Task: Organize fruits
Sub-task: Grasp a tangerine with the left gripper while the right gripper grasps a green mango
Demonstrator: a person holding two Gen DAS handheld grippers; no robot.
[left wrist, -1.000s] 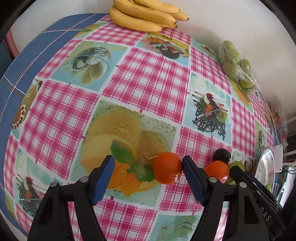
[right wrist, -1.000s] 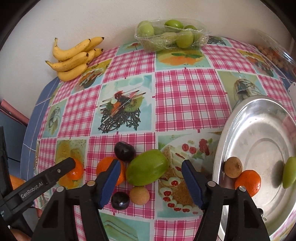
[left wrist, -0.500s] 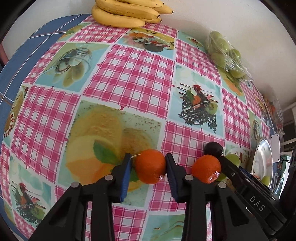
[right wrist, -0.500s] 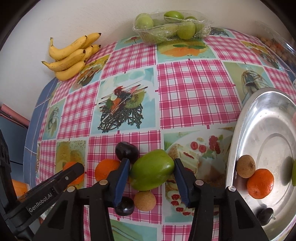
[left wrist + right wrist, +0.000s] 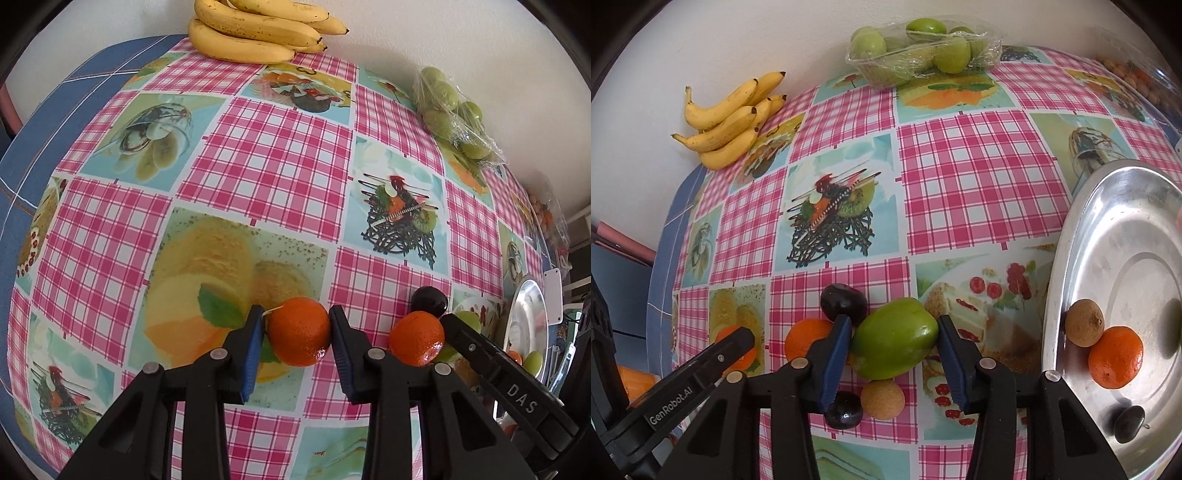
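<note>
Left gripper (image 5: 297, 334) clamps a tangerine (image 5: 298, 331) and my right gripper (image 5: 893, 345), jaws just closing, pinches a green fruit (image 5: 894, 339) on the pink checked tablecloth (image 5: 975, 192) against a white wall (image 5: 701, 40). Only my right view shows the steel tray (image 5: 1067, 258) holding 1 orange (image 5: 1115, 357).

Bright even daylight, soft shadows, sharp focus, strong fisheye bulge, dark corners.
</note>
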